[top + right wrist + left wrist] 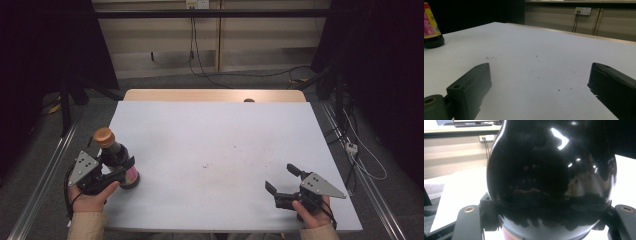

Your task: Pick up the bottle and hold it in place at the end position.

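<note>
One dark bottle (118,159) with a tan cap stands upright at the lower left of the high view, on the white table (215,150). Its pink-and-yellow label carries print too small to read. The left gripper (116,172) is clamped around its body; the right gripper (282,179), lower right, has its jaws spread apart and holds nothing.

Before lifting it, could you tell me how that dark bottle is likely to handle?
The bottle looks glossy, probably glass, so likely slippery and breakable. It seems full of dark liquid, so fairly heavy. Tall and narrow-necked, it may tip. The left gripper clamps its rounded body.
</note>
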`<move>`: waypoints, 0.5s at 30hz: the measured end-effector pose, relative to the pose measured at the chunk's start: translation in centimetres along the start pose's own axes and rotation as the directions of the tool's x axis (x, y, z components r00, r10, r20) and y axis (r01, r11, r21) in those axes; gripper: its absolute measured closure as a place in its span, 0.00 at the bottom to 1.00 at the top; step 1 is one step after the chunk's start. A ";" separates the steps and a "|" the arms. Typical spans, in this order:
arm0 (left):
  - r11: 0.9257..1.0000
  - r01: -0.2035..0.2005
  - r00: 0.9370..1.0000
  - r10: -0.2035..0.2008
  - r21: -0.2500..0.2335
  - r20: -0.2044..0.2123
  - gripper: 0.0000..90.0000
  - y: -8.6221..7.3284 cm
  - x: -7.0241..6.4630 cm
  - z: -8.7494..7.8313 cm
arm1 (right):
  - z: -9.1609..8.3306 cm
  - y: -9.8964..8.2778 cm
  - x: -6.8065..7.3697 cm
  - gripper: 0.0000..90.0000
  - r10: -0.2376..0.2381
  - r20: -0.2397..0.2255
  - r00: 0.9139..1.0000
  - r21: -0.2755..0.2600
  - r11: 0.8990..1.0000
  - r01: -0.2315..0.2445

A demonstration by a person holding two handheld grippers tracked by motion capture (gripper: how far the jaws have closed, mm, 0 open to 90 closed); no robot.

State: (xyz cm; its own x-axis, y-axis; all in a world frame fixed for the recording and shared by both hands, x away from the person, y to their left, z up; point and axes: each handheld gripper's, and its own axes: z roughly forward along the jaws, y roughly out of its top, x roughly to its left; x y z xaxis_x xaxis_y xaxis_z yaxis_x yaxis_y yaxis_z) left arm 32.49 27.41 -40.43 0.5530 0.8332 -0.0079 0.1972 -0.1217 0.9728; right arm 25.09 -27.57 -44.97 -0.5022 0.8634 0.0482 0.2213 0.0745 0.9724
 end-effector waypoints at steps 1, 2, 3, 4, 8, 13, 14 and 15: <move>1.000 0.000 1.000 0.000 0.000 0.000 0.33 0.0 0.0 0.0 | 0.0 0.0 0.0 0.04 0.000 0.000 1.000 0.000 1.000 0.000; 1.000 -0.007 1.000 0.007 -0.001 0.002 0.33 0.1 -0.1 0.1 | 0.0 0.0 0.0 0.04 0.000 -0.001 1.000 -0.001 1.000 0.000; 1.000 -0.007 1.000 0.007 -0.001 0.002 0.33 0.1 -0.1 0.1 | 0.0 0.0 0.0 0.04 0.001 -0.001 1.000 -0.002 1.000 -0.001; 1.000 -0.008 1.000 0.008 0.000 0.000 0.33 0.1 -0.1 0.2 | 0.0 0.0 0.0 0.04 0.000 -0.002 1.000 -0.001 1.000 0.000; 1.000 0.003 1.000 -0.003 -0.010 0.017 0.33 0.5 -0.4 0.4 | 0.0 0.1 0.0 0.04 -0.001 -0.003 1.000 -0.007 1.000 0.001; 1.000 -0.007 0.999 0.008 -0.022 0.035 0.33 1.0 -0.7 0.7 | 0.0 0.1 0.0 0.04 -0.002 -0.004 1.000 -0.007 1.000 0.002; 1.000 0.002 0.999 -0.001 -0.027 0.044 0.33 1.1 -0.8 0.9 | 0.0 0.1 0.0 0.04 -0.002 -0.004 1.000 -0.007 1.000 0.002; 1.000 -0.006 0.999 0.008 -0.026 0.053 0.33 1.2 -1.1 1.2 | 0.0 0.1 0.0 0.04 -0.002 -0.004 1.000 -0.008 1.000 0.002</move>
State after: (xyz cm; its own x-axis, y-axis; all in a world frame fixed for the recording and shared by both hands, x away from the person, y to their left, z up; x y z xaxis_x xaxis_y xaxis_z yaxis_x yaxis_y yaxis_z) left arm 33.13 25.72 -39.50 0.5965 0.8025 -0.0126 0.1725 -0.1129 0.9785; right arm 25.08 -27.54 -44.87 -0.5059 0.8613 0.0472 0.2136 0.0720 0.9743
